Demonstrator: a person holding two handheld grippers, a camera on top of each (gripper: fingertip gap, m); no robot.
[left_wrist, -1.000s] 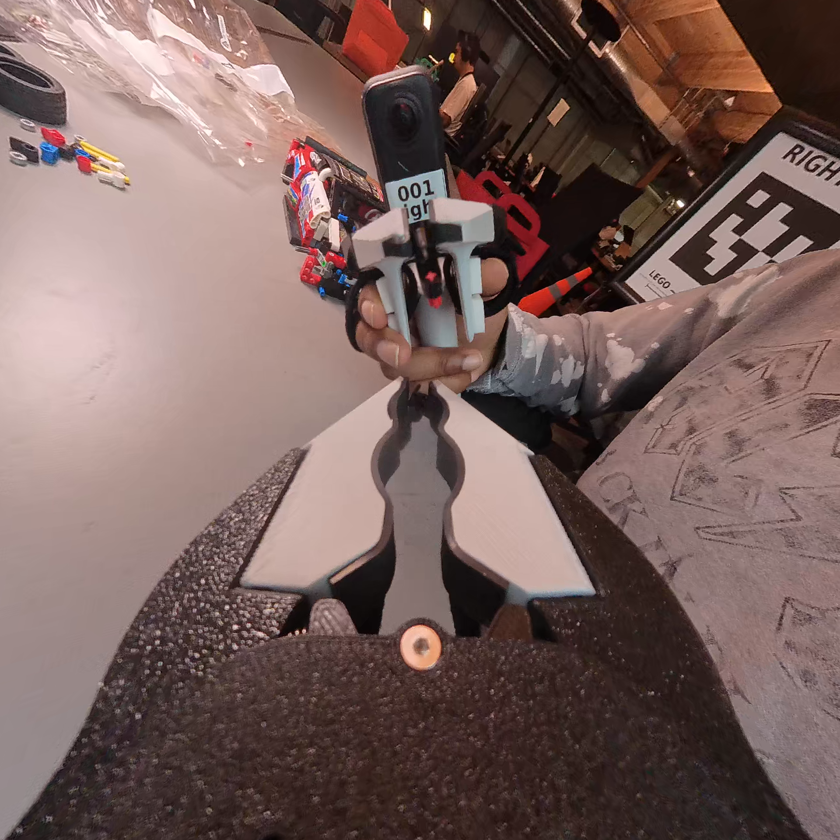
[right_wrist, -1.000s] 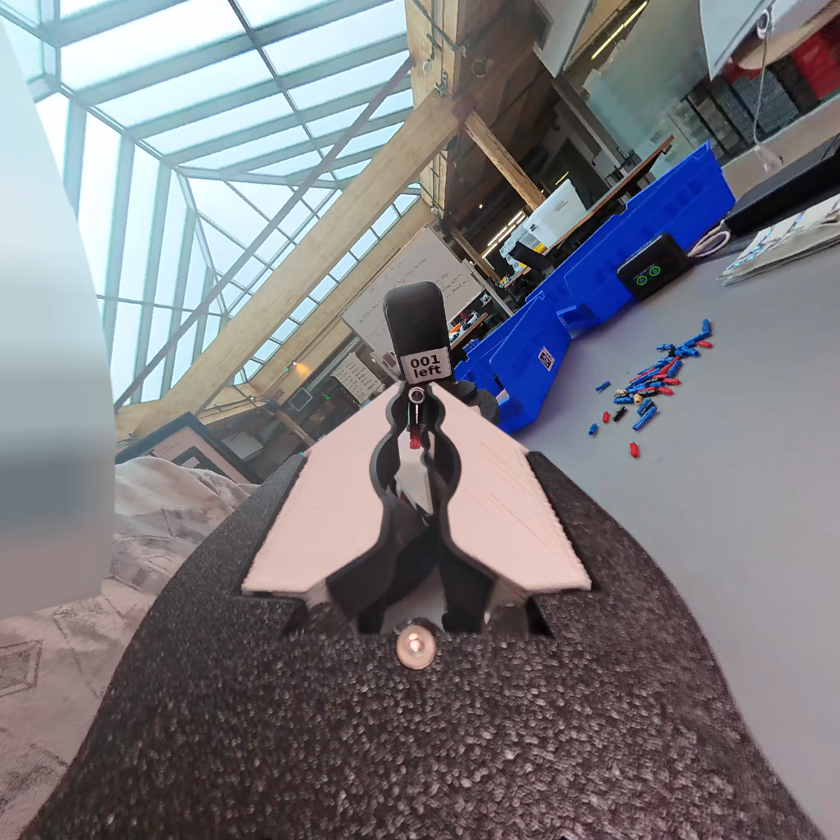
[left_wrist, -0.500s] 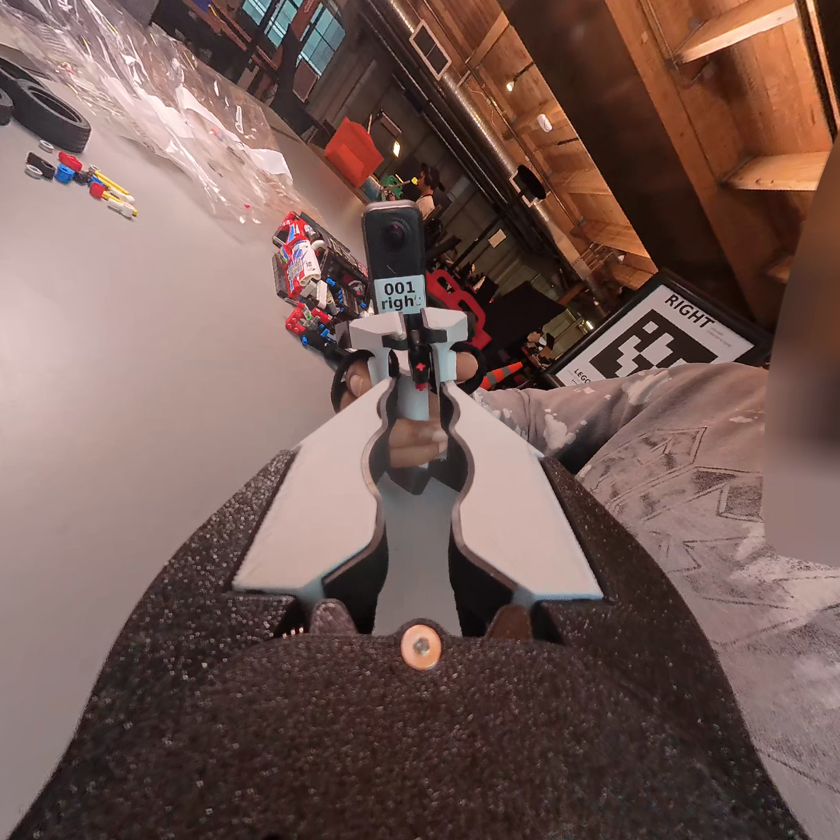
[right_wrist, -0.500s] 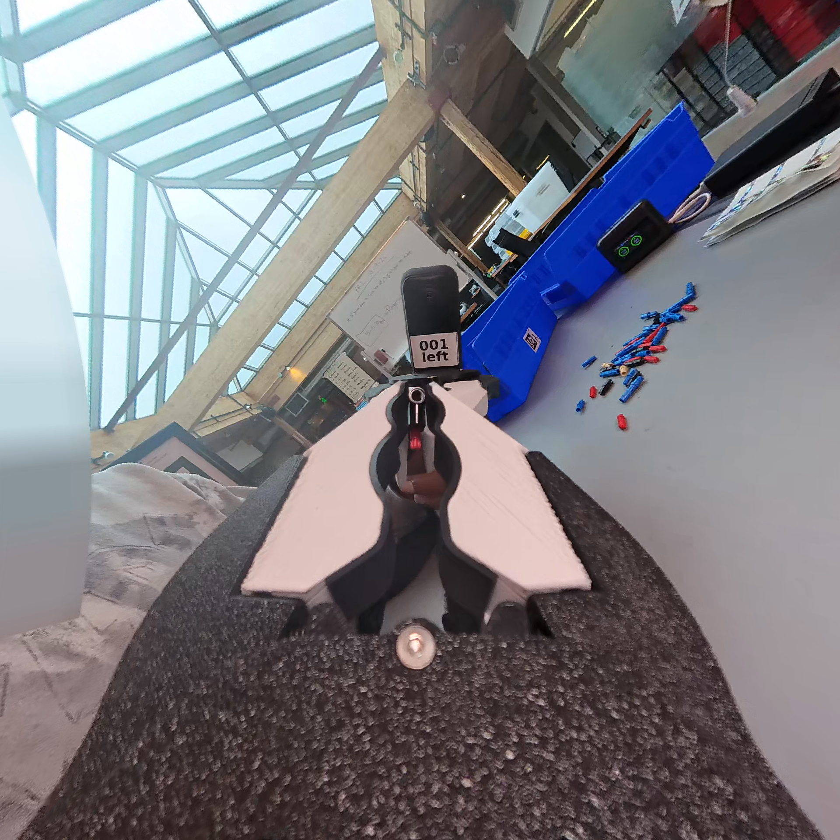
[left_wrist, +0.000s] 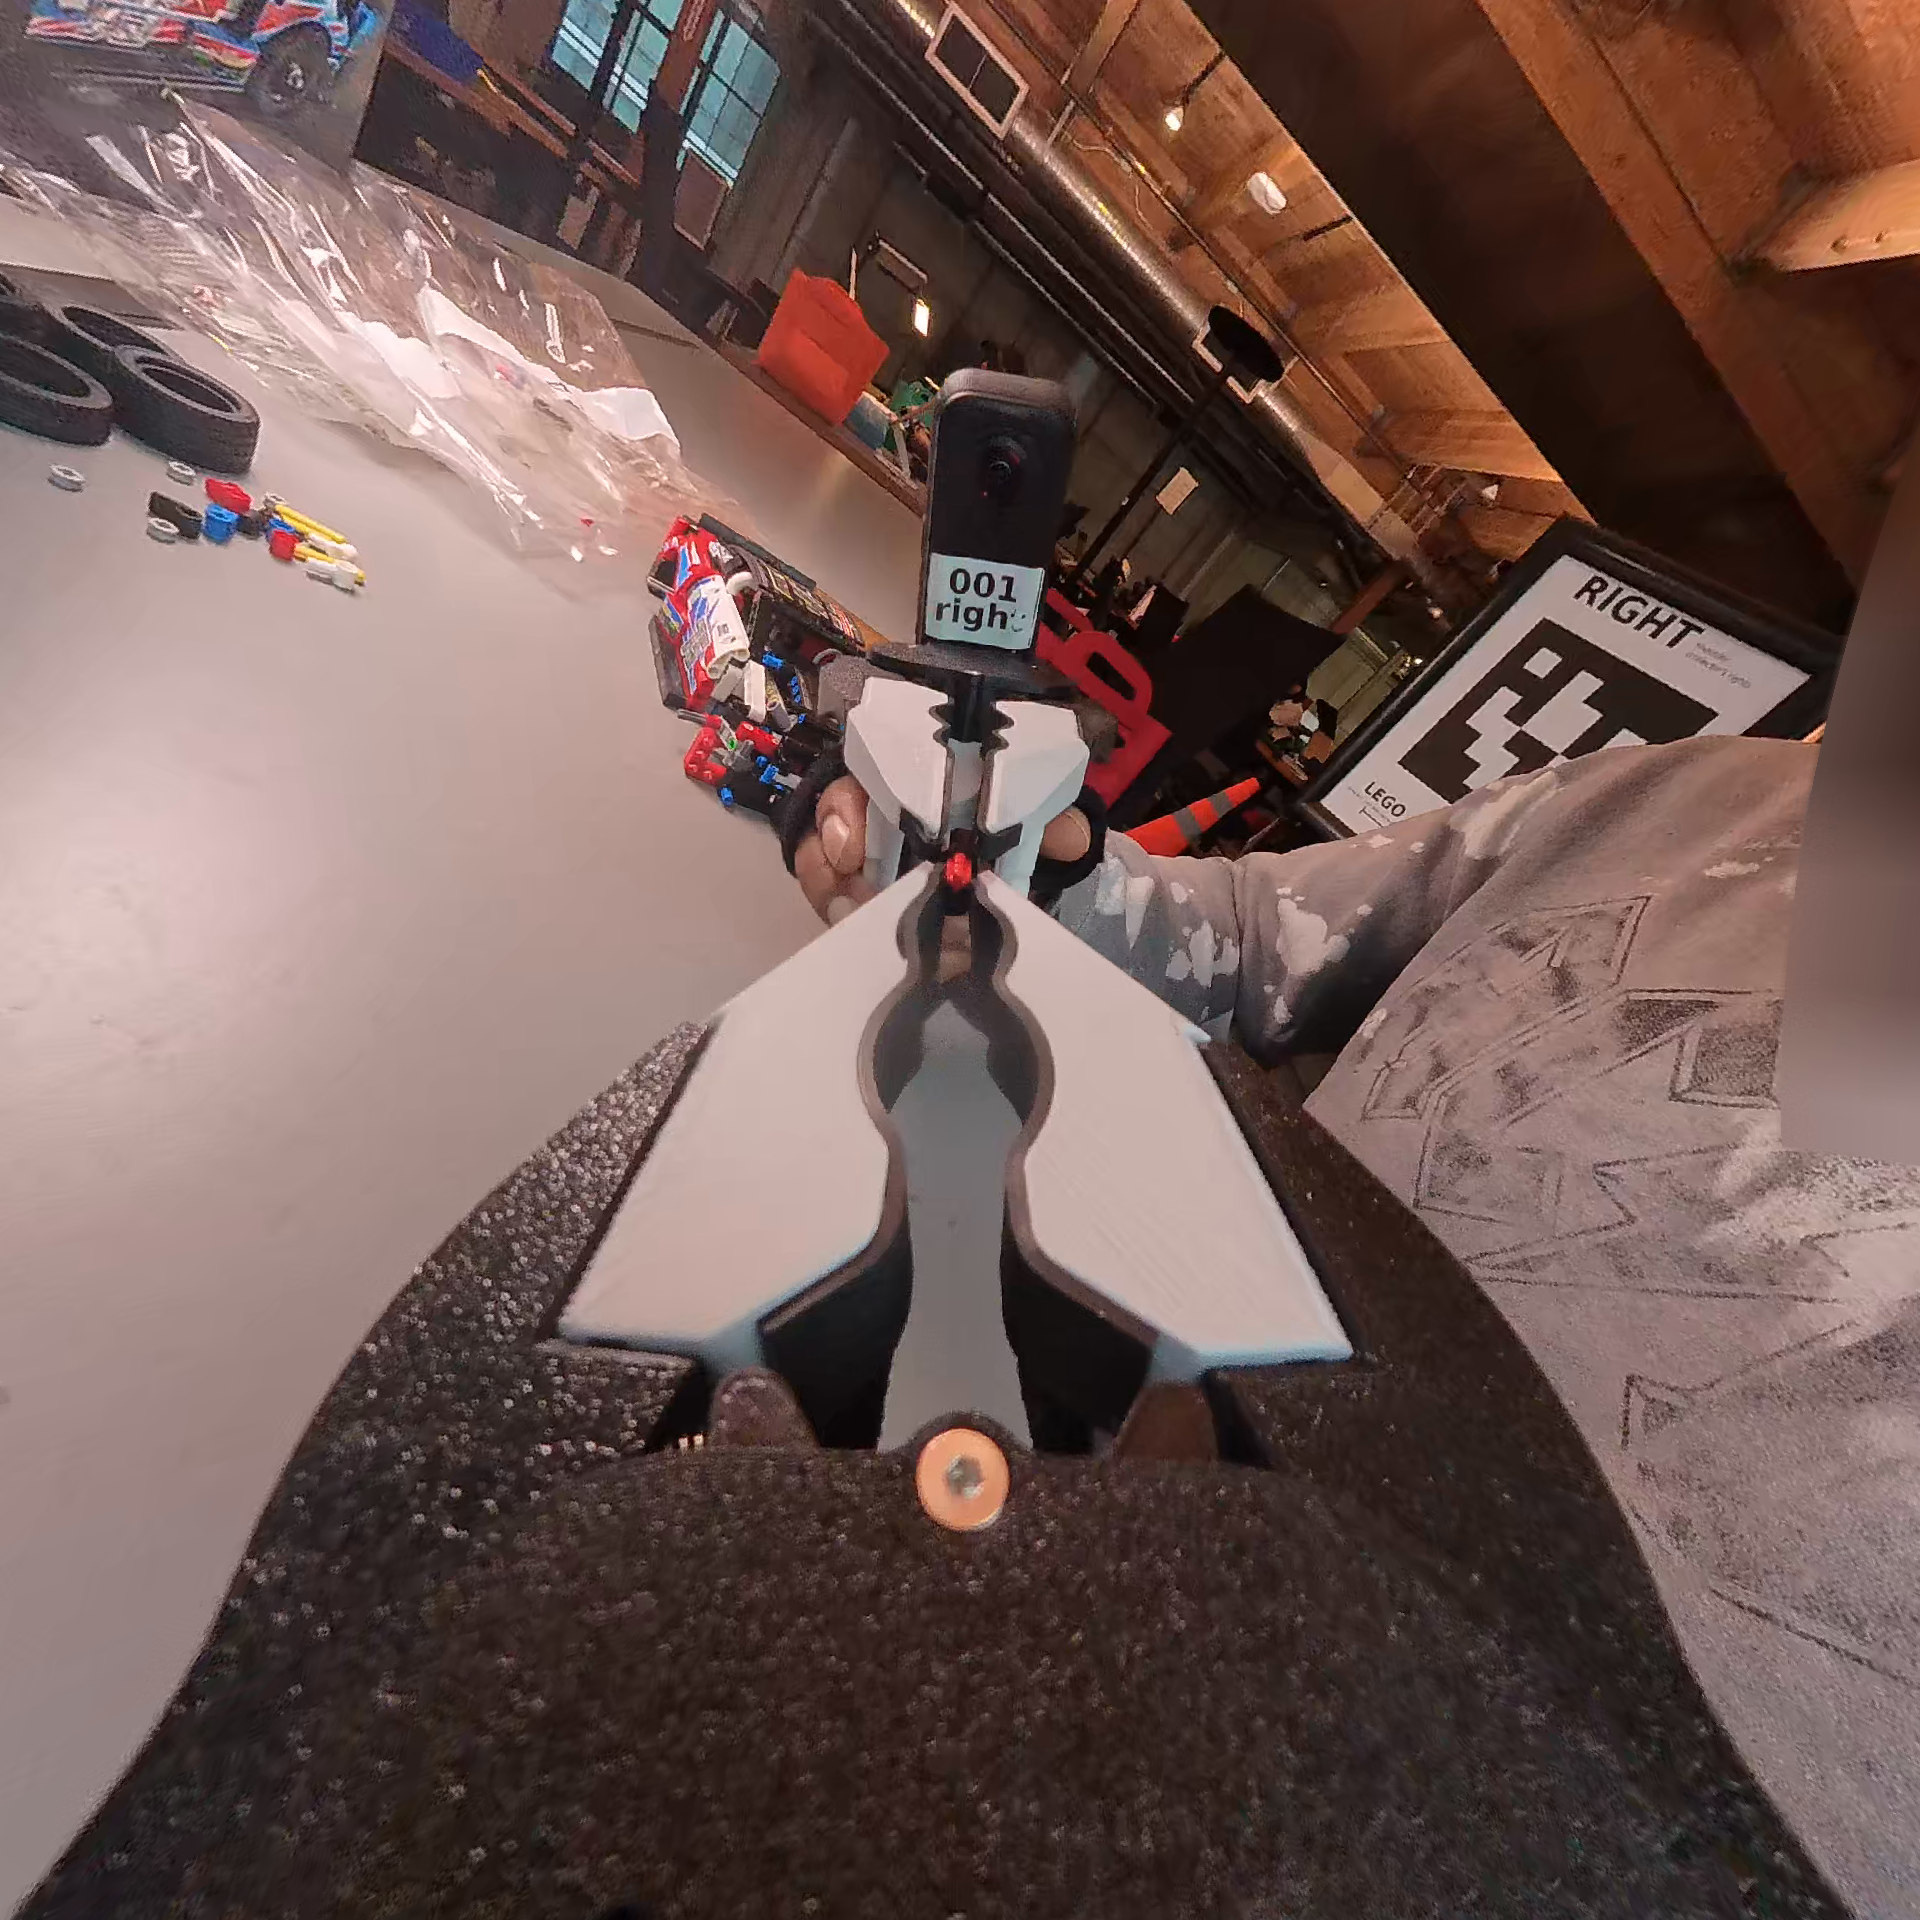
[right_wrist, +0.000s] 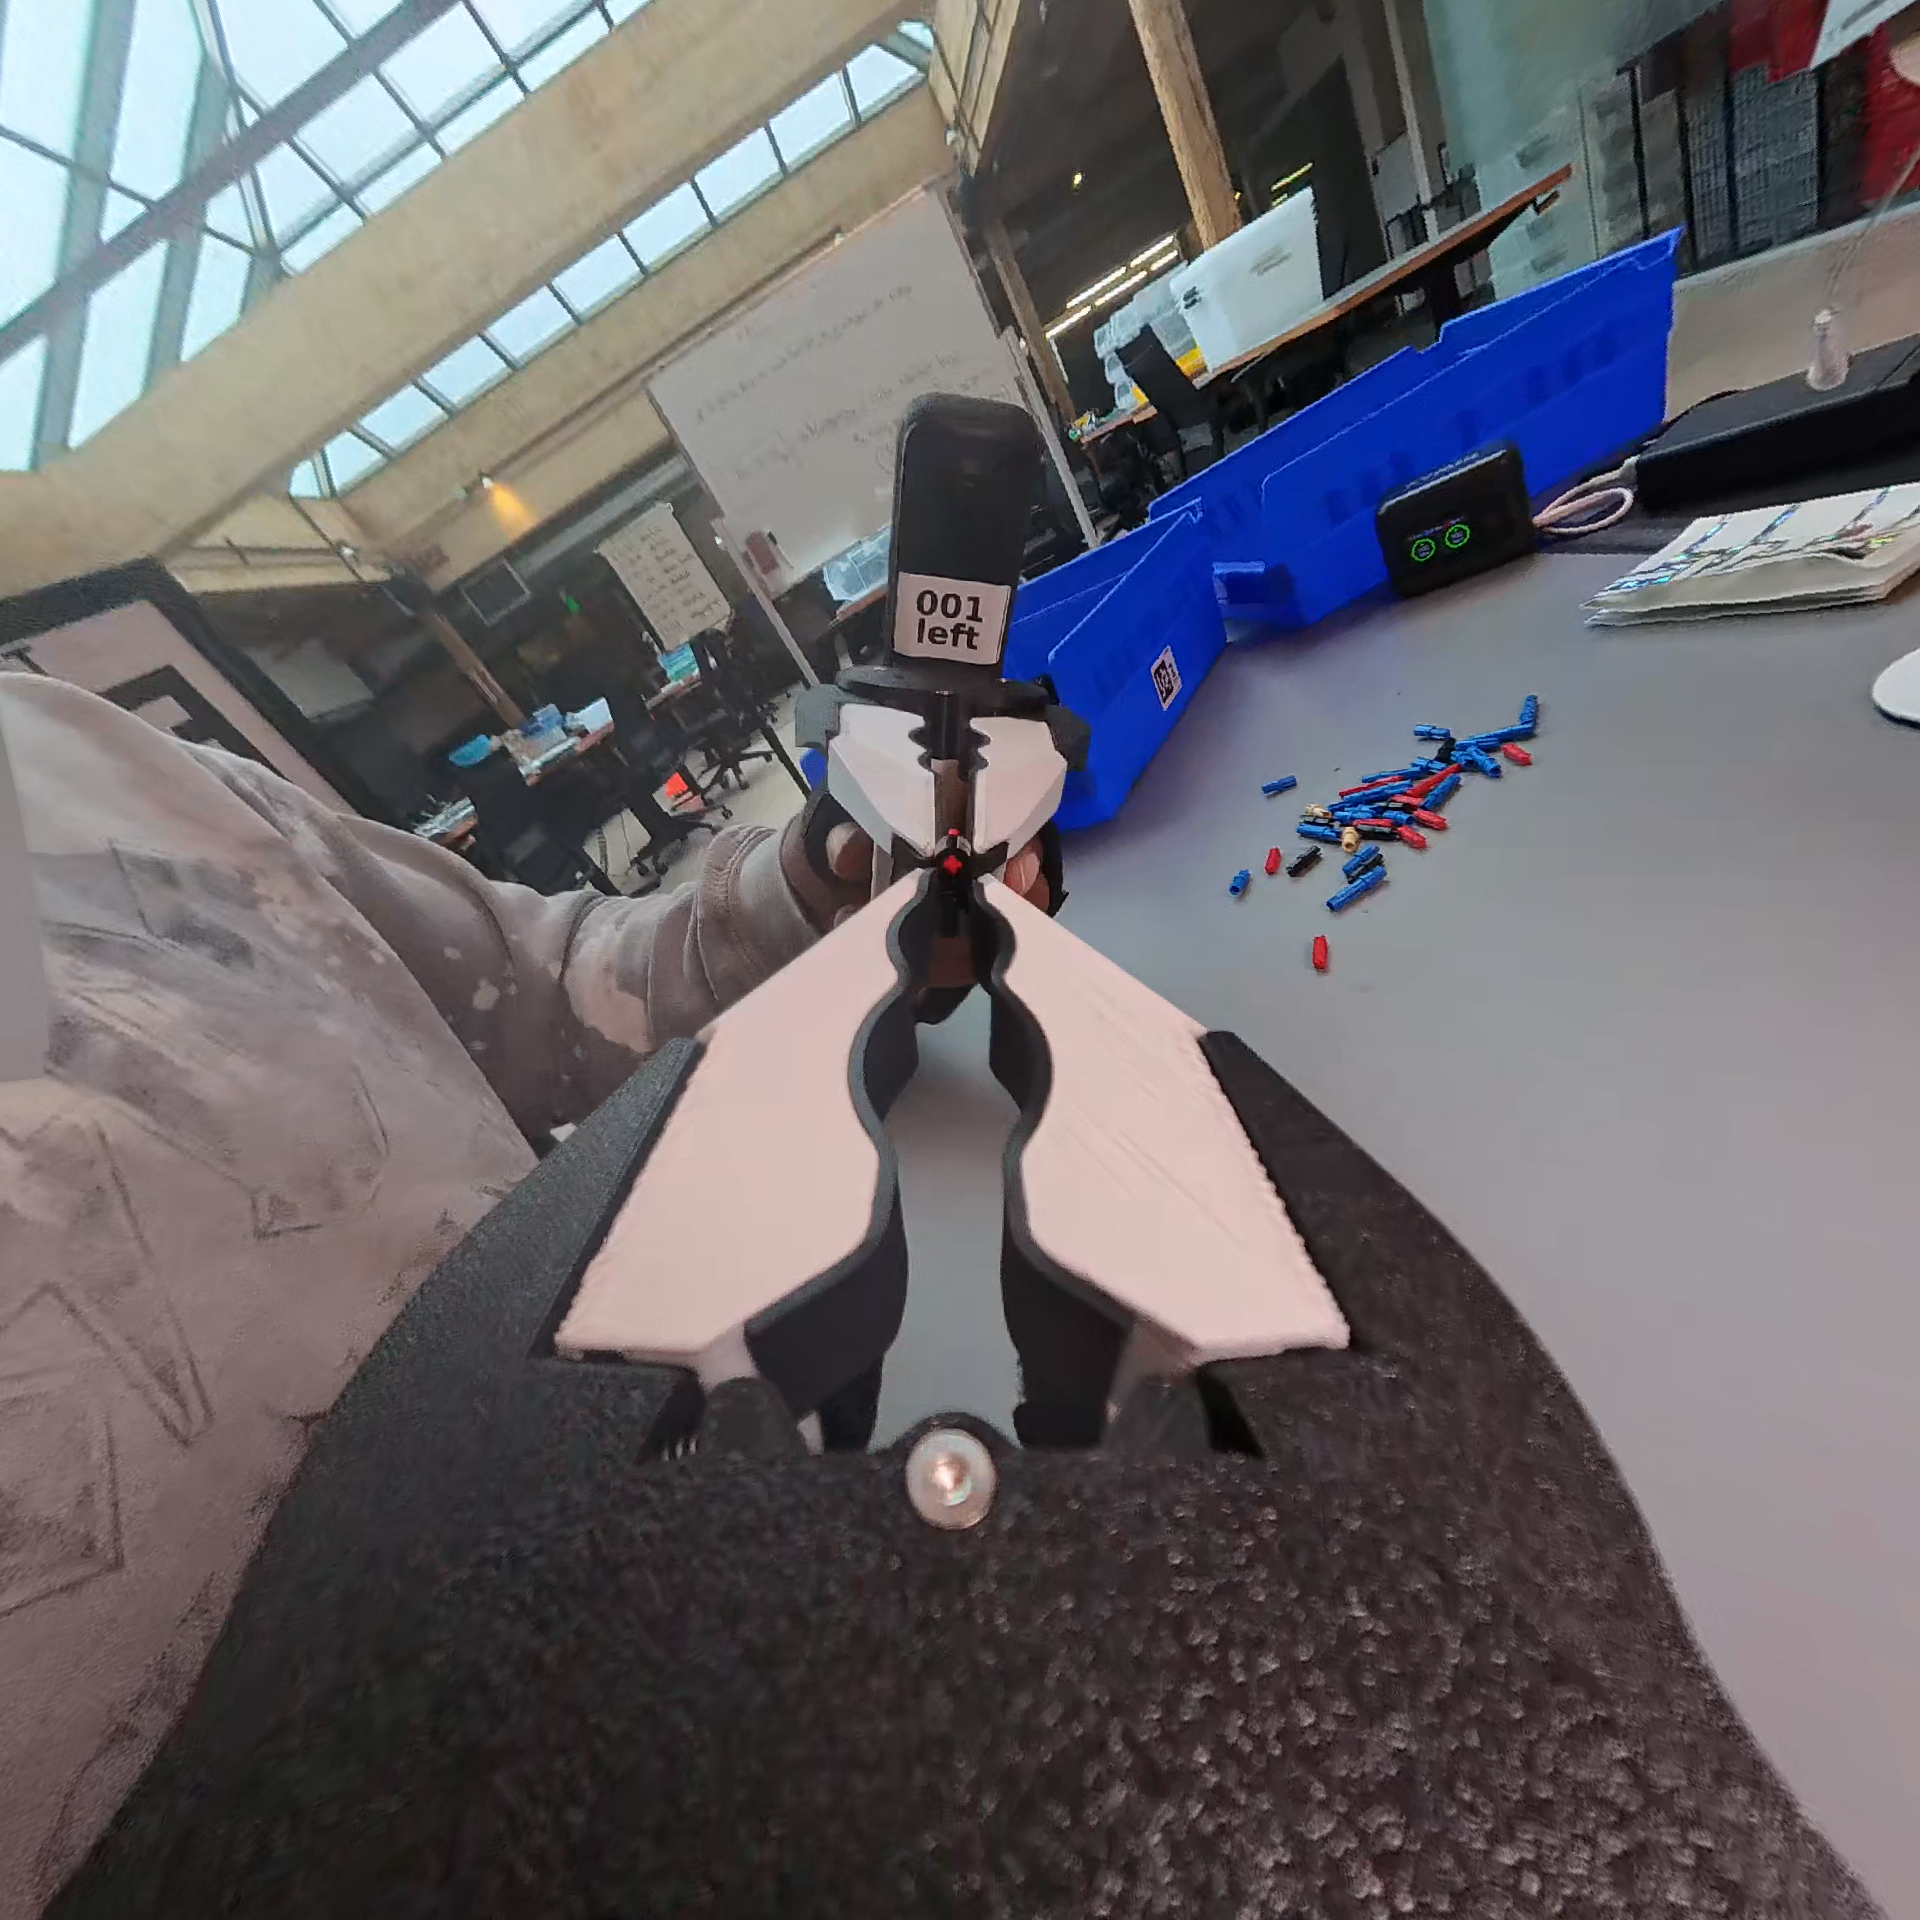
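My left gripper (left_wrist: 957, 885) and my right gripper (right_wrist: 951, 878) point at each other, tip to tip, held in the air above the grey table (left_wrist: 312, 935). Both are shut. A small red piece (left_wrist: 958, 871) with a thin black part sits where the two sets of tips meet; it also shows in the right wrist view (right_wrist: 951, 862). I cannot tell whether it is one piece or two joined. Each view shows the other gripper head-on, with a hand around it and a grey sleeve (left_wrist: 1351, 914) behind.
On the left are black tyres (left_wrist: 125, 405), loose small parts (left_wrist: 249, 530), clear plastic bags (left_wrist: 416, 332) and a part-built toy car (left_wrist: 727, 665). On the right are blue bins (right_wrist: 1299, 561), a pile of blue and red pins (right_wrist: 1392, 800), a black device (right_wrist: 1455, 530) and a booklet (right_wrist: 1766, 561). Left and right tips are no more than a few centimetres apart.
Both grippers have tilted down from pointing towards the ceiling, so more of the table shows. Their tips have come together at the red piece. Both stayed shut.
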